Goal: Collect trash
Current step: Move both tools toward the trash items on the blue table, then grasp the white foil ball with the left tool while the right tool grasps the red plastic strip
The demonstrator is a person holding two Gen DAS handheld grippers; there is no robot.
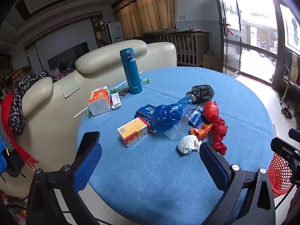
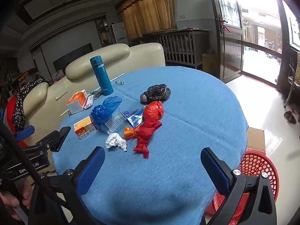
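Trash lies in a cluster on the round table with a blue cloth (image 1: pixel 168 178) (image 2: pixel 196 103). It includes a crumpled white paper (image 1: pixel 188 143) (image 2: pixel 115 140), a red plastic bag (image 1: pixel 215 123) (image 2: pixel 150 125), an orange wrapper (image 1: pixel 200 131) (image 2: pixel 129 132), a blue plastic bag (image 1: pixel 166 115) (image 2: pixel 105 109), a black bag (image 1: pixel 203 92) (image 2: pixel 155 92) and a yellow-orange carton (image 1: pixel 134 131) (image 2: pixel 84 127). My left gripper (image 1: pixel 150 161) hangs open short of the white paper. My right gripper (image 2: pixel 152 168) is open too, empty, just before the red bag. A red mesh basket (image 1: pixel 279 174) (image 2: pixel 256 170) stands low beside the table at right.
A teal flask (image 1: pixel 132 71) (image 2: pixel 102 76), an orange-white box (image 1: pixel 99 101) (image 2: pixel 77 101), a straw and small wrappers sit at the table's far left. A dark phone (image 1: pixel 87 142) (image 2: pixel 61 138) lies at the left edge. A cream sofa (image 1: pixel 56 103) stands behind.
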